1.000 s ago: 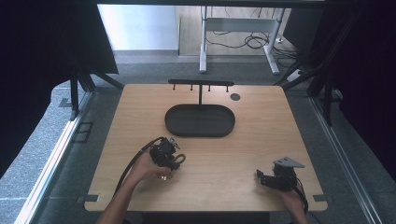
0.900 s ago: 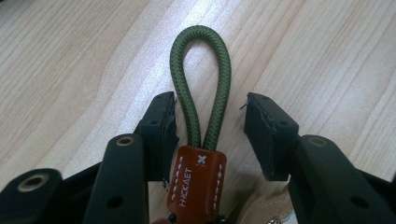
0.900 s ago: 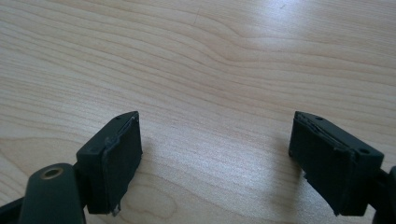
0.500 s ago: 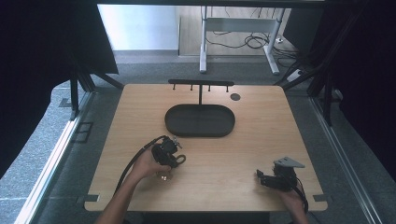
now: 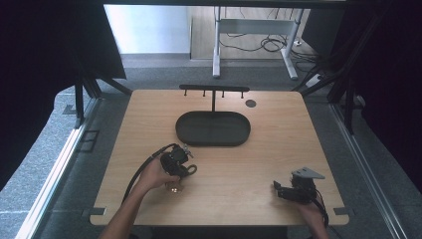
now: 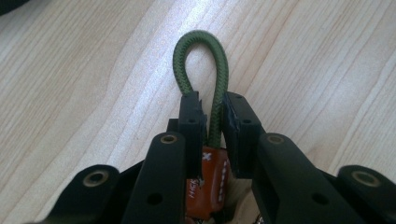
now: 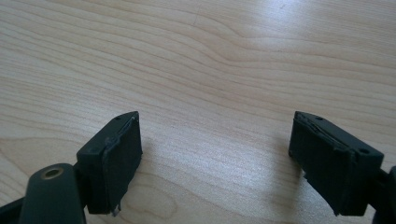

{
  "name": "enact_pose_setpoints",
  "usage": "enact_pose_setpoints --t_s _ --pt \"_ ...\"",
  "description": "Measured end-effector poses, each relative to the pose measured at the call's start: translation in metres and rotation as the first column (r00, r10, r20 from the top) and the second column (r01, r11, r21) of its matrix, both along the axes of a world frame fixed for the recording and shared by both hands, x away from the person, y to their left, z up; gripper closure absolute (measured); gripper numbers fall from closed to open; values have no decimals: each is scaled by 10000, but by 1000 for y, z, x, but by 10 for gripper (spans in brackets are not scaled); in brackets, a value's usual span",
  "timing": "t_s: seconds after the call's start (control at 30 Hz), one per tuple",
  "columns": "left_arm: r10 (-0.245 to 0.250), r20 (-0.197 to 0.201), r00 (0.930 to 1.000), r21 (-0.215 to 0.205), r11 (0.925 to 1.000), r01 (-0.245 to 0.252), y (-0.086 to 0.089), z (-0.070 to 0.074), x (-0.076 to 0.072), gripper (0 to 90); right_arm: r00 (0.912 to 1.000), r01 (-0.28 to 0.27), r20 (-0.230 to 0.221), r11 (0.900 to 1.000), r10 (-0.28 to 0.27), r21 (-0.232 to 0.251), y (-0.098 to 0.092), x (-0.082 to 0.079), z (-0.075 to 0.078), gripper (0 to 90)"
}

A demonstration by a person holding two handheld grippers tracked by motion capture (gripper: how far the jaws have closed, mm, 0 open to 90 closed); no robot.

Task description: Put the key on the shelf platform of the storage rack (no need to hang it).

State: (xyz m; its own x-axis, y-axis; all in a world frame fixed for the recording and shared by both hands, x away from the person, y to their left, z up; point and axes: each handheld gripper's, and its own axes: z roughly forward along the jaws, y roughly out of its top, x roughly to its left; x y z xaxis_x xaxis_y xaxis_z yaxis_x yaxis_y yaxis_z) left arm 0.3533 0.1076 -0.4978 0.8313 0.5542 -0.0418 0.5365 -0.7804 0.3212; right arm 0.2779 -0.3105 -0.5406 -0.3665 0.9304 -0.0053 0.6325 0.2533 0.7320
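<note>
Behind the left gripper [image 6: 212, 116] clamping a green cord loop [image 6: 201, 65] sits a black tray [image 5: 213, 128]; right gripper [image 7: 215, 158] gapes wide.

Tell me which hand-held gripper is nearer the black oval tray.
Left. The left hand-held gripper sits just in front of the black oval tray, near its left end. The right hand-held gripper is farther off, by the table's near right corner.

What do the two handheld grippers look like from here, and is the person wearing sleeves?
Both are black. The left gripper trails a black cable and has brass-coloured screw holes. The right gripper carries a grey three-cornered plate on top, and its pads are flat and rectangular. No sleeves reach the forearms.
</note>
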Motion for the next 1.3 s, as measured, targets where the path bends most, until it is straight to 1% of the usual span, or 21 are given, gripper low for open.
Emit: enact_pose_setpoints --t_s 0.03,0.07,0.1,0.13,0.17,0.2,0.27,0.33,0.37,0.43,0.47,0.5,0.53,0.6,0.73,0.9,0.93,0.97,1.0,1.1,1.3 --pt "16 42 10000 124 9999 -16 0 0 0 691 10000 0 1 10000 0 -1 0 0 0 172" --pt "180 143 9997 187 9997 -183 0 -1 0 646 10000 0 -1 10000 0 2 0 0 0 172" --pt "217 104 9997 225 9995 -219 0 -1 0 558 10000 -1 -1 10000 1 2 0 0 0 172" --pt "192 56 9998 259 9995 -194 1 0 0 558 10000 -1 -1 10000 1 2 0 0 0 172" --pt "208 37 9998 234 9995 -209 4 1 -2 533 10000 -2 -1 10000 2 5 0 0 0 172" --pt "208 37 9998 234 9995 -209 4 1 -2 531 10000 -2 -1 10000 2 5 0 0 0 172" --pt "143 -119 9998 307 9994 -139 5 0 -4 531 10000 2 1 10000 -2 5 0 0 0 172" --pt "149 -183 9997 365 9992 -142 5 -1 -6 536 10000 0 1 10000 0 0 0 0 0 172" --pt "162 -187 9997 388 9991 -155 6 -2 -6 572 10000 4 6 10000 -4 -7 0 0 0 172" --pt "213 -173 9996 419 9989 -205 7 -4 -6 586 10000 -2 5 10000 2 -10 0 0 0 172" --pt "235 -201 9995 419 9989 -227 7 -5 -6 628 10000 4 7 10000 -4 -10 0 0 0 172" --pt "219 -268 9994 432 9989 -207 7 -6 -5 650 10000 -1 7 10000 1 -10 0 0 0 172" --pt "220 -268 9994 350 9992 -211 7 -6 -6 650 10000 -1 7 10000 1 -10 0 0 0 172" --pt "194 -278 9994 447 9988 -181 7 -5 -6 674 10000 6 6 10000 -6 -7 0 0 0 173" --pt "198 -190 9996 461 9988 -189 7 -3 -6 681 10000 4 7 10000 -4 -5 0 0 0 173" --pt "97 28 9999 48 9999 -97 9 13 -7 685 10000 5 3 10000 -5 4 0 0 0 173" --pt "66 97 9999 -14 10000 -65 9 17 -6 686 10000 8 0 10000 -8 3 0 0 0 173" --pt "-2 240 9997 -182 9998 6 8 25 -6 687 10000 9 4 10000 -9 0 0 0 0 173" --pt "-2 240 9997 -182 9998 6 8 25 -6 687 10000 9 4 10000 -9 0 0 0 0 173" --pt "-88 376 9993 -424 9990 104 6 35 -4 687 10000 21 4 10000 -21 13 0 0 0 173" --pt "-84 614 9981 -440 9990 111 1 51 5 688 10000 1 31 10000 -1 3 0 0 0 175"
